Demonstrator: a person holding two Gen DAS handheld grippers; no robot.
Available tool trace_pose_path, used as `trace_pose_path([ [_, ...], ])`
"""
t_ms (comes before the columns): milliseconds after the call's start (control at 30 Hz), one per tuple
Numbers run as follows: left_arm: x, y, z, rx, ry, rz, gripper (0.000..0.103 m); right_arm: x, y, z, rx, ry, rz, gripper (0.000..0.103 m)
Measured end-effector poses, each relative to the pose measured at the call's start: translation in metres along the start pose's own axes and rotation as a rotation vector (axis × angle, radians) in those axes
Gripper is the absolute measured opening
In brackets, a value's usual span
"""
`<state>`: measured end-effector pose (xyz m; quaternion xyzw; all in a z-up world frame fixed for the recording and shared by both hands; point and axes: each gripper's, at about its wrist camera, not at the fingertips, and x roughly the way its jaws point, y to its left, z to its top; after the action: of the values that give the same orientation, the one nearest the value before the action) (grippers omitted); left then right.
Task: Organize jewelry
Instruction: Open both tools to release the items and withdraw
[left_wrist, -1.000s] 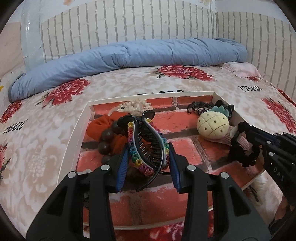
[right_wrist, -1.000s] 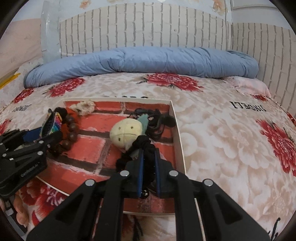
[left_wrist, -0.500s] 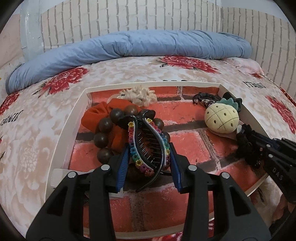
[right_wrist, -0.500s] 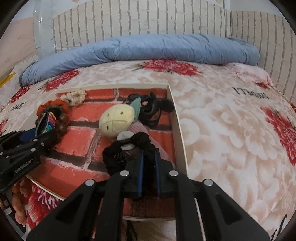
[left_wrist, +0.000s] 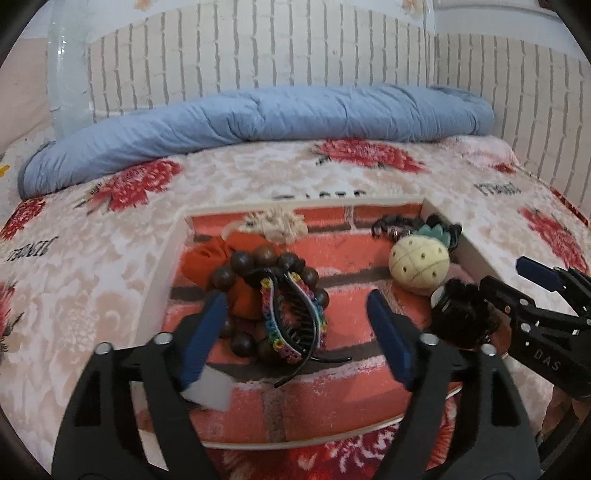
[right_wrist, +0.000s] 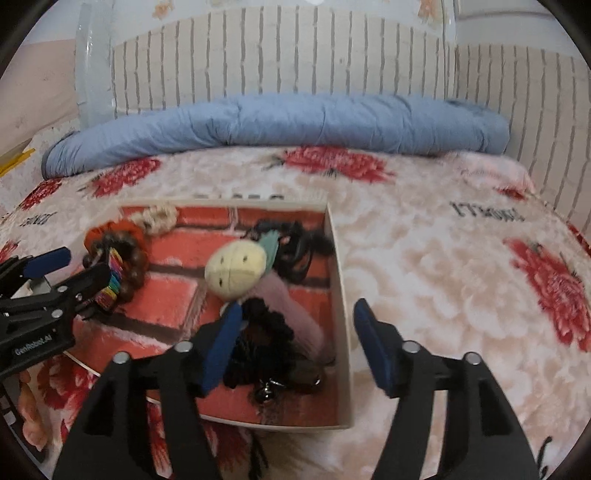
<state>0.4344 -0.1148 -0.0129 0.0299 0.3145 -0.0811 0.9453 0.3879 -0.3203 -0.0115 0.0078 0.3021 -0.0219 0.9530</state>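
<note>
Camera setup: my two wrist fisheyes, close over the tray (left_wrist: 177, 236).
Both face the blue duvet (right_wrist: 280, 122), angled down; each catches the tray and the opposite gripper.

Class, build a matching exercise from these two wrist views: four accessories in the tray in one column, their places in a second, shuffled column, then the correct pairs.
Column 1
1. rainbow hair claw
2. pineapple plush
3. black scrunchie
4. cream scrunchie

Column 2
A. against the tray's far wall
B. between the open right gripper's fingers
C. lying on the wooden bead bracelet
D. near the tray's right wall

Pairs: 1-C, 2-D, 3-B, 4-A
</note>
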Motion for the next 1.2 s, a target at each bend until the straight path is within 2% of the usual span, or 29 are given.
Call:
trace_pose_path([
  [100, -0.019, 0.006, 0.006, -0.019, -0.034, 0.018, 0.094, -0.013, -0.002, 0.004, -0.012, -0.036, -0.031, 0.091],
  [133, -0.026, 0.008, 0.007, -0.023, -0.047, 0.028, 0.097, -0.016, -0.002, 0.004, -0.017, -0.041, -0.034, 0.091],
  [367, -0.076, 0.028, 0.007, -0.079, -0.075, 0.042, 0.098, -0.058, 0.003, 0.001, -0.036, -0.068, -0.040, 0.098],
  [600, -0.136, 0.035, -0.010, -0.071, -0.100, 0.084, 0.098, -0.111, 0.013, -0.015, -0.048, -0.074, -0.015, 0.099],
  [933, -0.234, 0.050, -0.047, -0.100, -0.143, 0.126, 0.098, -0.205, 0.025, -0.037, -0.067, -0.130, 0.001, 0.099],
  [1200, -0.279, 0.060, -0.081, -0.124, -0.171, 0.141, 0.098, -0.237, 0.031, -0.064, -0.083, -0.140, 0.017, 0.099],
])
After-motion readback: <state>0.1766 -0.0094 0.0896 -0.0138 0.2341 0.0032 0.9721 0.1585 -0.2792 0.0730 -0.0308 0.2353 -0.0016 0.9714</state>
